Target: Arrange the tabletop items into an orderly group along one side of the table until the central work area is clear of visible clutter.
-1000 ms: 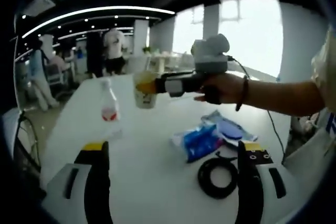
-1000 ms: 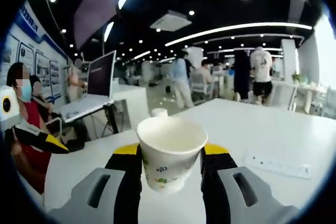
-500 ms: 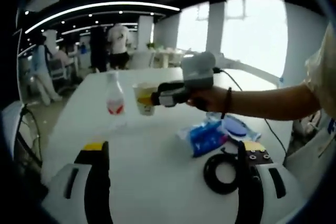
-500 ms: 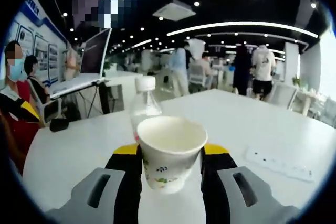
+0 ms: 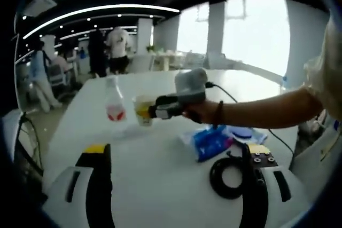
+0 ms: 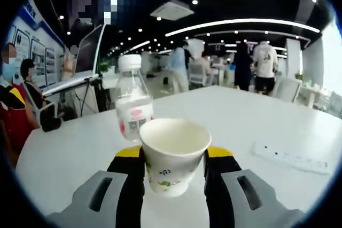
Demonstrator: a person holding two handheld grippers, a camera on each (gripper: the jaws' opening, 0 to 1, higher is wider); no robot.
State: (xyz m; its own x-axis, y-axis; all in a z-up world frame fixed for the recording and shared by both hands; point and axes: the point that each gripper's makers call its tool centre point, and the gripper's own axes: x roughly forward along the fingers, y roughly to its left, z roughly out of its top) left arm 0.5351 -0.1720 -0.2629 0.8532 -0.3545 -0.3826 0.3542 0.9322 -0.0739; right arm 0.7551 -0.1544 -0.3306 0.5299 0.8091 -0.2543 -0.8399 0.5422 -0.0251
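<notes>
In the left gripper view: left tongs (image 5: 176, 172) spread wide with nothing between the jaws, low over the white counter (image 5: 155, 185). Taking the water bottle (image 5: 114, 106) as the mark: standing upright at the far part of the counter, clear with a red-and-white label. Just beside the bottle, on its right, a paper cup (image 5: 142, 110) gripped at the tip of the right tongs (image 5: 152, 112), carried by a hand (image 5: 200, 111) reaching in from the right. Nearer than the bottle and off to its right, a blue packet (image 5: 210, 141) lying flat, with a black coil of cable (image 5: 231, 177) closer still, next to the right jaw of the left tongs. In the right gripper view: right tongs (image 6: 173, 166) closed against both sides of the paper cup (image 6: 173, 153), cup upright and open-mouthed with a small printed pattern. Water bottle (image 6: 132, 103) just behind the cup and slightly to its left, standing on the counter (image 6: 256, 132). Well to the right of the bottle, a white power strip (image 6: 291, 158) lying flat.
</notes>
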